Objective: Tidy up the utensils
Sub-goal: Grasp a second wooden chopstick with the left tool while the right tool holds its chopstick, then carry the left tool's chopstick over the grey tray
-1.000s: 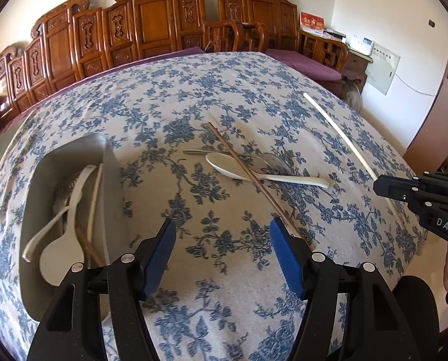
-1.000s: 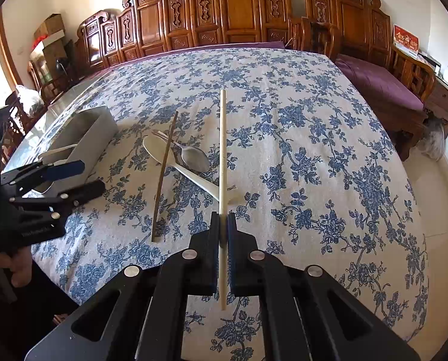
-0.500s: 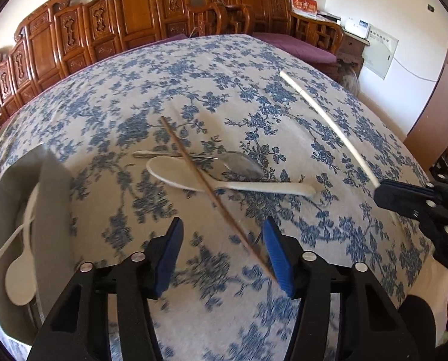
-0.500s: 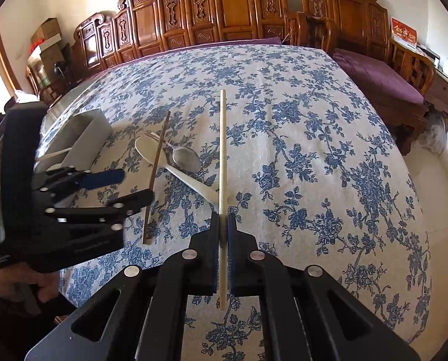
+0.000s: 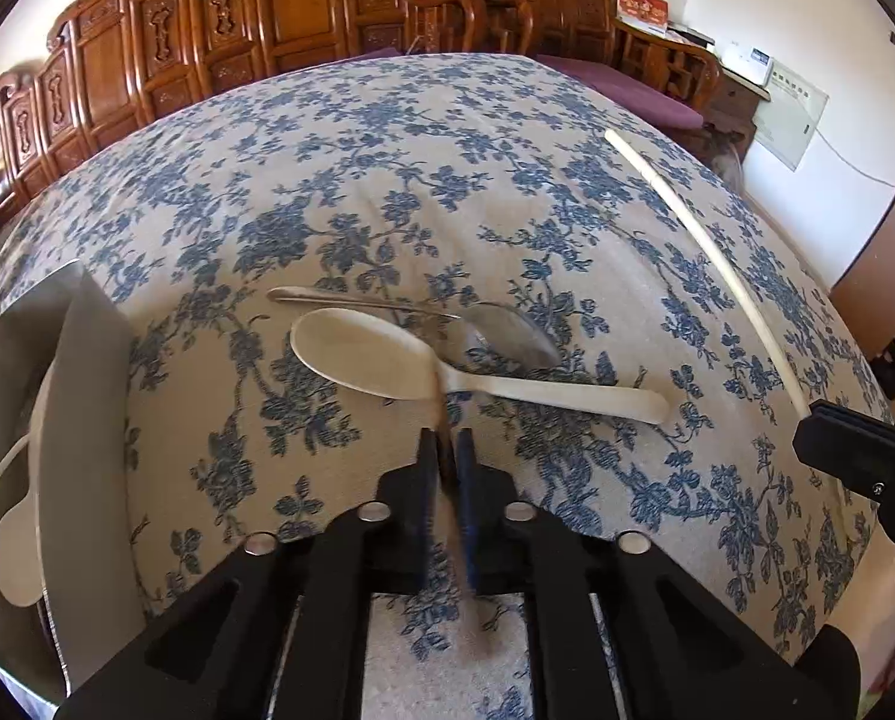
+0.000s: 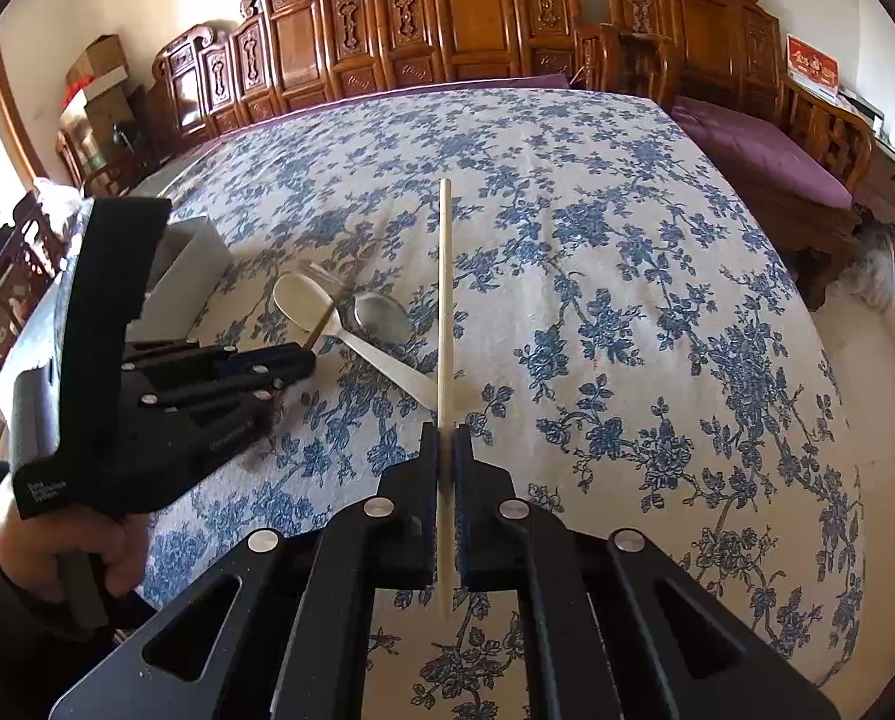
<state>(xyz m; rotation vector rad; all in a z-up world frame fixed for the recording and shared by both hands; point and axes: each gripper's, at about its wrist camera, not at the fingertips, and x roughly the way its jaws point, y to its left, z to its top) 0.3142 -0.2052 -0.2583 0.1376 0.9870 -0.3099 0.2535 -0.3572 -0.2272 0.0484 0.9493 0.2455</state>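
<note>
My left gripper (image 5: 444,450) is shut on a brown chopstick (image 6: 321,327), which runs straight ahead and looks blurred and foreshortened in the left wrist view. Just beyond it a cream spoon (image 5: 387,357) lies across a metal spoon (image 5: 507,336) on the floral tablecloth. My right gripper (image 6: 445,450) is shut on a pale chopstick (image 6: 444,300) that points away over the cloth; it also shows in the left wrist view (image 5: 705,246). The left gripper (image 6: 291,363) shows at the left of the right wrist view, beside the spoons (image 6: 351,330).
A grey utensil tray (image 5: 87,420) at the left edge holds white spoons (image 5: 18,552); it also shows in the right wrist view (image 6: 189,276). Carved wooden chairs (image 6: 447,18) line the far side. The table's right edge (image 6: 837,420) drops to the floor.
My left gripper has moved forward and right and closed on the brown chopstick, which lay loose across the spoons before. The right gripper still holds the pale chopstick.
</note>
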